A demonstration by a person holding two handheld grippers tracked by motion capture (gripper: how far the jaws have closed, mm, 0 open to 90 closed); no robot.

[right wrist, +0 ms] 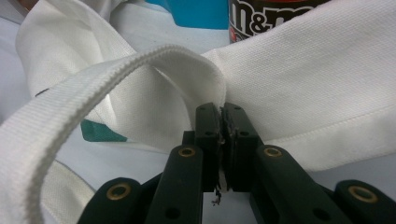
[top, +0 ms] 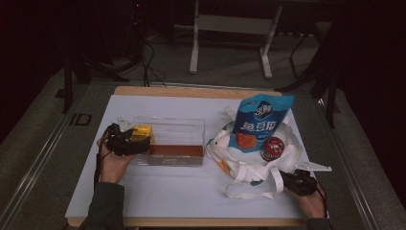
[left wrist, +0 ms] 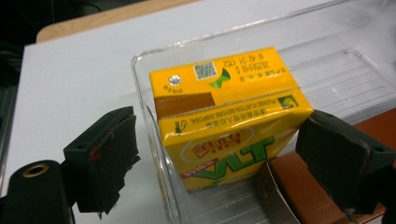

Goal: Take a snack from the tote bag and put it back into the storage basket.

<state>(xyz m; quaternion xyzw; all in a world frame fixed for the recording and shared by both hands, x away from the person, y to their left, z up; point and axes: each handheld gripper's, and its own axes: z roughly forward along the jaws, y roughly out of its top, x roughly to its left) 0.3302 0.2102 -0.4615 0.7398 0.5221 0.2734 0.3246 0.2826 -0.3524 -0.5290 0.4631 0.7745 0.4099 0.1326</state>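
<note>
Light: dim room, black surrounds; white table sheet (top: 158,191) brightest.
Glare: sheen on clear plastic bin (left wrist: 154,60).
Focus: nearest white woven strap (right wrist: 56,121) soft.

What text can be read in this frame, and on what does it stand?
"VLT": yellow drink carton, seen upside down; its small print and date are blurred.
"m&m": dark can behind the white bag.
Blue pouch: white characters, too small to read.

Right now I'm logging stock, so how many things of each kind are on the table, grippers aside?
Clear bins: 1
Yellow drink cartons: 1
Brown boxes: 1
White cloth bags: 1
Blue pouches: 1
Candy tubs: 1
Total: 6
</note>
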